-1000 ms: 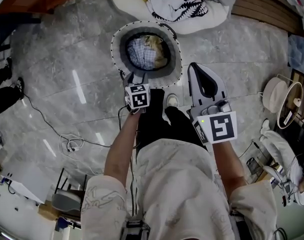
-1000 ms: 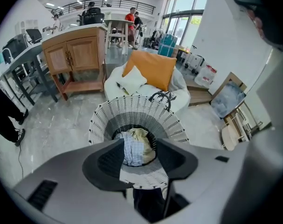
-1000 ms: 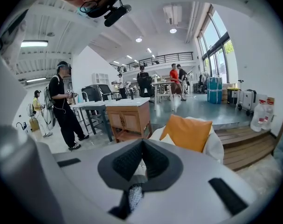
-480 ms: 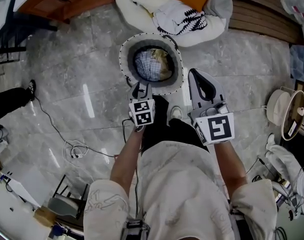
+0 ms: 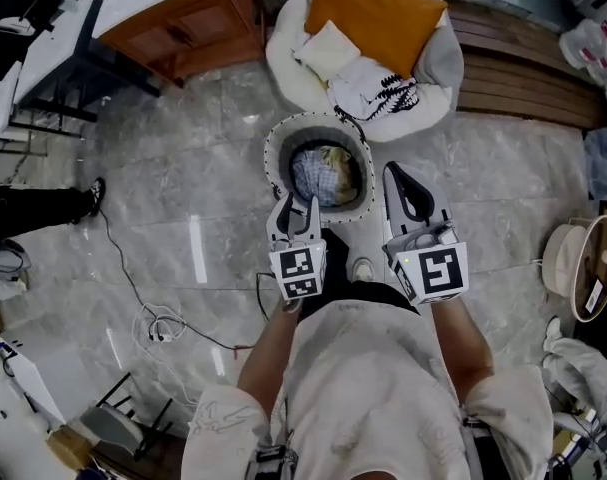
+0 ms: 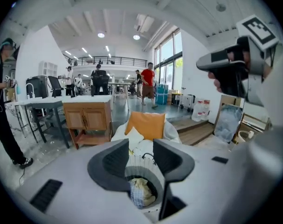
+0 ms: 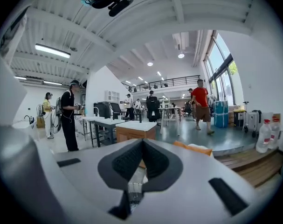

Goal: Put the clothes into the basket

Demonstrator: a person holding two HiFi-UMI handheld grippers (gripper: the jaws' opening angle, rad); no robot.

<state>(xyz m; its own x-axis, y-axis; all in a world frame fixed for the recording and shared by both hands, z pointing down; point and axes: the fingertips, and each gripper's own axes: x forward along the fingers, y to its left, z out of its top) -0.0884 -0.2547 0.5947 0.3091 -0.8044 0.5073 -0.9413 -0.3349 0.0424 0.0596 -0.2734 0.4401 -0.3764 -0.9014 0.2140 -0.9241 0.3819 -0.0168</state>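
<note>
The round grey-and-white basket (image 5: 279,154) stands on the marble floor just ahead of me, with a checked blue garment and a yellowish one (image 5: 325,174) inside. My left gripper (image 5: 297,206) hangs above its near rim, open and empty. In the left gripper view the basket (image 6: 137,166) and the clothes in it (image 6: 140,192) show between the spread jaws of the left gripper (image 6: 140,146). My right gripper (image 5: 395,171) is to the right of the basket, shut, with nothing in it; the right gripper (image 7: 141,141) shows its tips meeting. A white garment with black print (image 5: 375,86) lies on the beanbag behind.
The white beanbag (image 5: 438,63) carries an orange cushion (image 5: 373,8). A wooden cabinet (image 5: 198,28) stands at back left and a wooden step (image 5: 523,73) at back right. Cables (image 5: 158,323) trail on the floor. A person's leg (image 5: 38,208) is at left, a round appliance (image 5: 578,268) at right.
Both grippers have come up and away from the basket, the left one lifting off its rim. The basket now looks smaller and farther, and more of the beanbag shows.
</note>
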